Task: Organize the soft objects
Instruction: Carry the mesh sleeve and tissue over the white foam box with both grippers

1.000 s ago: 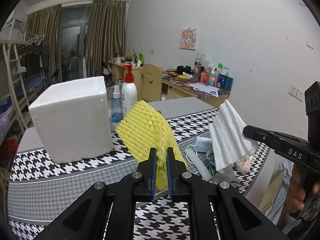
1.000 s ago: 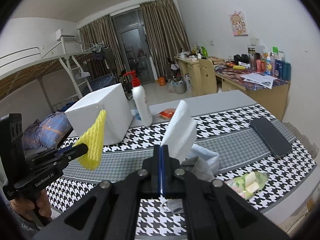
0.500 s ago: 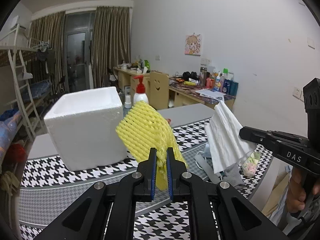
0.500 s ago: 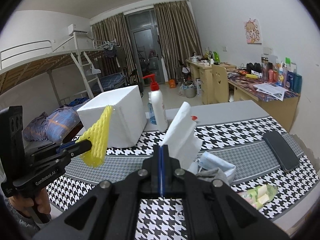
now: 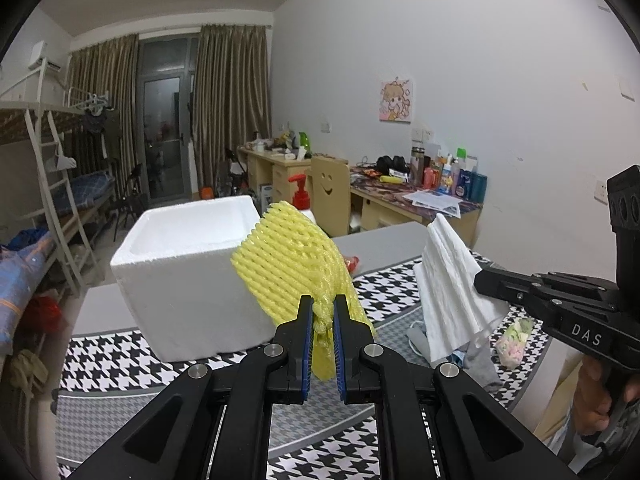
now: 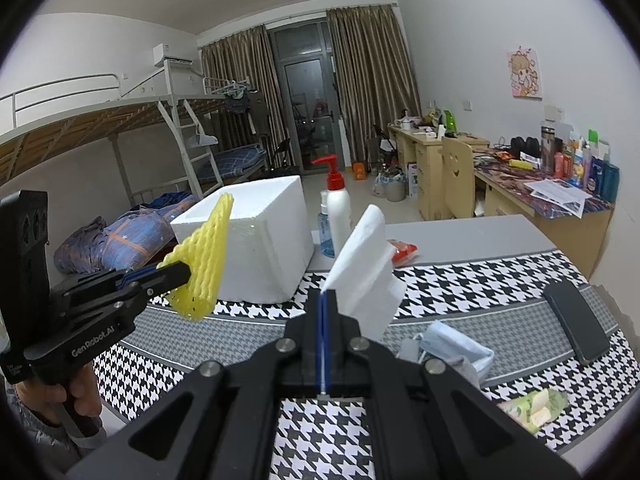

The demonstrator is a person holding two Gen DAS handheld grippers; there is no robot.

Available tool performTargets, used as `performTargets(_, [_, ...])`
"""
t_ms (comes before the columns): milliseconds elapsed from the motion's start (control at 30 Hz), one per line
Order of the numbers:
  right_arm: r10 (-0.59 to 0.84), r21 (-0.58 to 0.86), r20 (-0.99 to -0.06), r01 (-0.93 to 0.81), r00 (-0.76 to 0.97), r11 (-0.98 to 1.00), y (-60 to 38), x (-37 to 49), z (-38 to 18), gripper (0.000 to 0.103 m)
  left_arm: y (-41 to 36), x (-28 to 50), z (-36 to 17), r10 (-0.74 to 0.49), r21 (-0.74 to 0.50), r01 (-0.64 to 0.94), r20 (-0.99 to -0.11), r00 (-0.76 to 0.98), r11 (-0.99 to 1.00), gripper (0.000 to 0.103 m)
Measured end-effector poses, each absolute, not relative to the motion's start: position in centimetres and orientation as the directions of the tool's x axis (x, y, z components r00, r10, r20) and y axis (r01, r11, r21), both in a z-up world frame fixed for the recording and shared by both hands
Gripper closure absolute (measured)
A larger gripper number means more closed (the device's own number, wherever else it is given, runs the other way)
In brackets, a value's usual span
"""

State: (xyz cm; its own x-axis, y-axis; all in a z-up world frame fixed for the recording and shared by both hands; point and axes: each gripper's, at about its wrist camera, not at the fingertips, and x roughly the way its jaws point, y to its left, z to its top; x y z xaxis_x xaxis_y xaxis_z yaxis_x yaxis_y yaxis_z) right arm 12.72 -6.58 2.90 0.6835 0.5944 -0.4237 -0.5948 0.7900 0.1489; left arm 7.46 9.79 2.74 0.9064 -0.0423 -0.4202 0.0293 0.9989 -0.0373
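Observation:
My left gripper (image 5: 323, 309) is shut on a yellow foam net (image 5: 290, 266), held in the air in front of the open white foam box (image 5: 192, 276). In the right wrist view the same yellow foam net (image 6: 206, 258) hangs from the left gripper (image 6: 182, 272) at the left, level with the foam box (image 6: 260, 240). My right gripper (image 6: 323, 300) is shut on a folded white paper towel (image 6: 366, 264), raised above the table. That white towel (image 5: 448, 280) also shows at the right of the left wrist view, pinched by the right gripper (image 5: 480, 280).
On the houndstooth tablecloth (image 6: 460, 280) lie a blue face mask (image 6: 452, 346), a grey cloth (image 5: 474, 364), a bag of sweets (image 6: 538, 404), a black phone (image 6: 576, 326) and a red packet (image 6: 402, 249). A pump bottle (image 6: 338, 208) and a small blue bottle (image 6: 325, 232) stand beside the box.
Both grippers have risen with their loads and drawn toward the foam box, whose open top now shows. Both grips are unchanged.

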Motion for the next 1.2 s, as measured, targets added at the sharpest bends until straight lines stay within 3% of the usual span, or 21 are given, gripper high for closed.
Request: performTargets(1200, [0.648,0.078,-0.380,-0.676,0.660,0.733,-1.0,14.1,7.5,0.101,13.3,9.9,6.5,0.044,-0.005,-0.050,-0.369,0.928,0.999,0.093])
